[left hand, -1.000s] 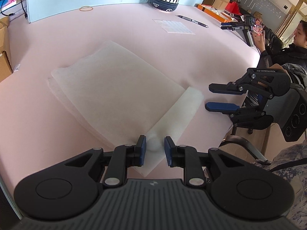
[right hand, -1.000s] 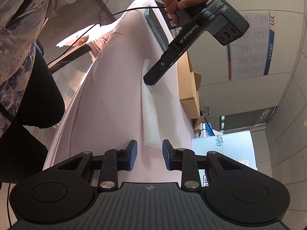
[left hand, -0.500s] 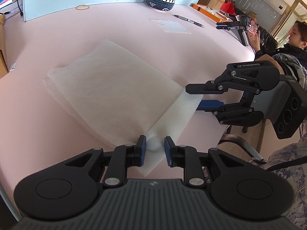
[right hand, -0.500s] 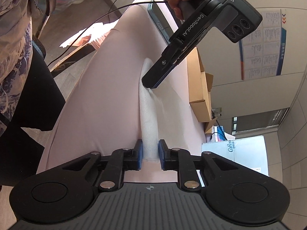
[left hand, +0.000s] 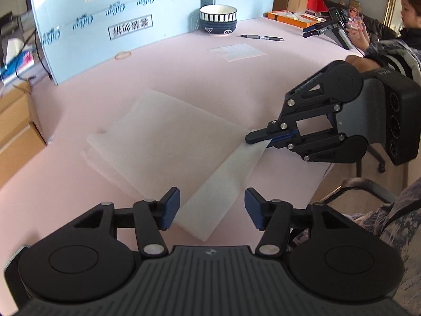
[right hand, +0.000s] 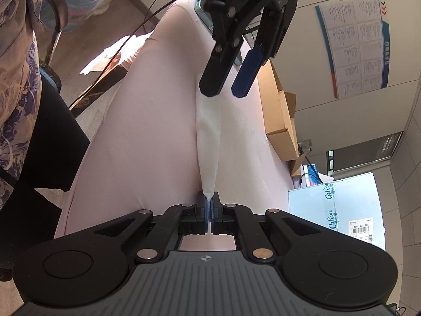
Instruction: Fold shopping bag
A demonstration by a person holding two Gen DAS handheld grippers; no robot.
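A white, part-folded shopping bag [left hand: 163,134] lies flat on the pink table [left hand: 184,65]. A narrow strip of it [left hand: 223,184] runs toward the near edge. My left gripper [left hand: 212,208] hovers over the strip's near end; its jaws are opening and the pads stand clear of the fabric. My right gripper [left hand: 259,139] is shut on the strip's far end. In the right wrist view the strip [right hand: 208,137] is pinched between the closed pads of the right gripper [right hand: 209,208], and the left gripper [right hand: 225,89] hangs above the strip's other end.
At the table's back stand a blue panel [left hand: 131,26], a striped bowl [left hand: 218,19], a pen [left hand: 261,37], a rubber band [left hand: 123,55] and a clear sheet [left hand: 236,52]. A seated person [left hand: 394,36] is at the far right. Cardboard boxes [right hand: 279,121] sit beside the table.
My left gripper let go of the strip's near end, opened and drew back a little. My right gripper closed on the strip's far end.
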